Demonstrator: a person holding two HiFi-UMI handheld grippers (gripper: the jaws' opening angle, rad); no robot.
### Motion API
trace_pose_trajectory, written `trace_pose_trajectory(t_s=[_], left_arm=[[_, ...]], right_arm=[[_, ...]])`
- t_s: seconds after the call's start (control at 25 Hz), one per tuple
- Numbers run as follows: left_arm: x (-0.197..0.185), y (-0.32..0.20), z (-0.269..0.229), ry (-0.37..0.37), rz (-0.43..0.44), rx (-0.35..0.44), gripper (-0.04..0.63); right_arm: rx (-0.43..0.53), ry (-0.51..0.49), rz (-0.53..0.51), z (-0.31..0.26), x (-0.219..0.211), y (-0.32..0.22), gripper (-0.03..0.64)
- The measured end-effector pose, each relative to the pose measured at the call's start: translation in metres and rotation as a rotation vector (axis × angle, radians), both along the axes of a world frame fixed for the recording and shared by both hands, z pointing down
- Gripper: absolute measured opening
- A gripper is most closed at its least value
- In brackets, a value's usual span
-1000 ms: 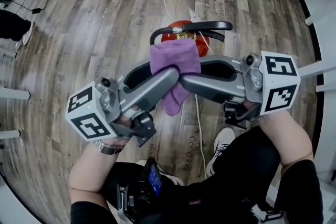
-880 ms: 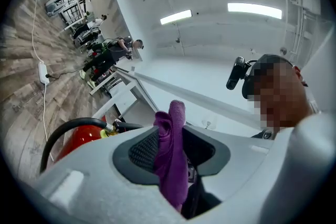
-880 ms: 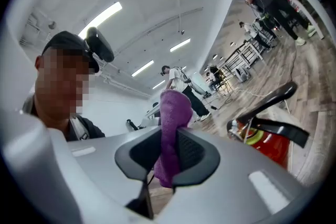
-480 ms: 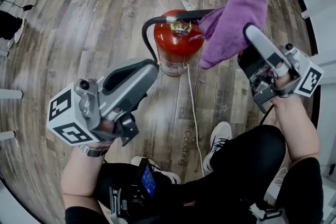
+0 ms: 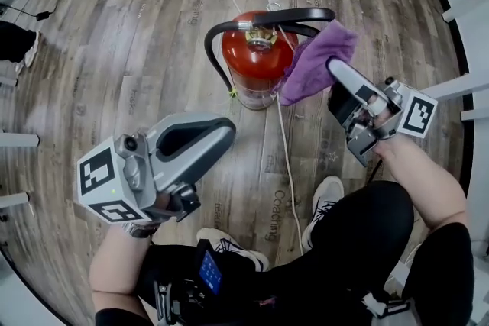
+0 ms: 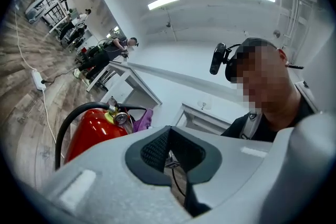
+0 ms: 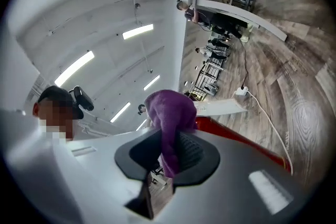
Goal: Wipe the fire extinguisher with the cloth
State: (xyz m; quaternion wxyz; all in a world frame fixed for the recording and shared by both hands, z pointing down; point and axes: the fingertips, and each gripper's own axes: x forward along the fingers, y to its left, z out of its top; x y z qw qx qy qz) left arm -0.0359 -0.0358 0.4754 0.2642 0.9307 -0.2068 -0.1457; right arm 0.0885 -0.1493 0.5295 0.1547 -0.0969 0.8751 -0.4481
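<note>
Left tongs: clenched on nothing, nearest to me, tips aimed towards the extinguisher but well short of it.
Right tongs: grasping the purple fleecy cloth. They have just tightened a little, with a fold running between the pads.
Cloth: most of it bunches past the right tongs' tips. It is against or just beside the cylinder's upper right side, and I cannot tell whether it touches.
Fire extinguisher: a red metal cylinder with a black lever handle and a black hose. It stands upright on the wood-plank floor, ahead of both tongs.
Step in hand: as I judge it, bringing the cloth onto the cylinder to start wiping.
Doing it well: I would press the bunched cloth, not the bare tips, onto the red wall. I would stroke round the curve from the top down, keep the grip firm, and stay clear of the lever and hose. The idle left tongs could steady the handle if the cylinder rocks.
Beyond: a white cable runs past the base.
</note>
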Motion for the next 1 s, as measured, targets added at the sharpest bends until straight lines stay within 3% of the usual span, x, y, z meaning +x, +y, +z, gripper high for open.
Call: trace_pose_trajectory(t_s=[0.24,0.44,0.72,1.0], left_arm=[[-0.01,0.008,0.011,-0.016,-0.024,-0.035,-0.005],[-0.01,0.016,0.027,-0.017,-0.012,-0.091,-0.005],[-0.013,0.022,0.053,-0.019,-0.006,-0.209,-0.005],[-0.032,0.019,0.055,0.016,-0.089,-0.242,-0.005]], right_arm=[[-0.132,-0.066,-0.001,0.066,-0.007,-0.009,0.06],[-0.188,-0.029,0.019,0.121,-0.015,-0.02,0.06],[-0.271,0.138,0.069,0.239,-0.018,-0.038,0.06],[-0.441,0.487,0.06,0.38,-0.014,-0.006,0.058]])
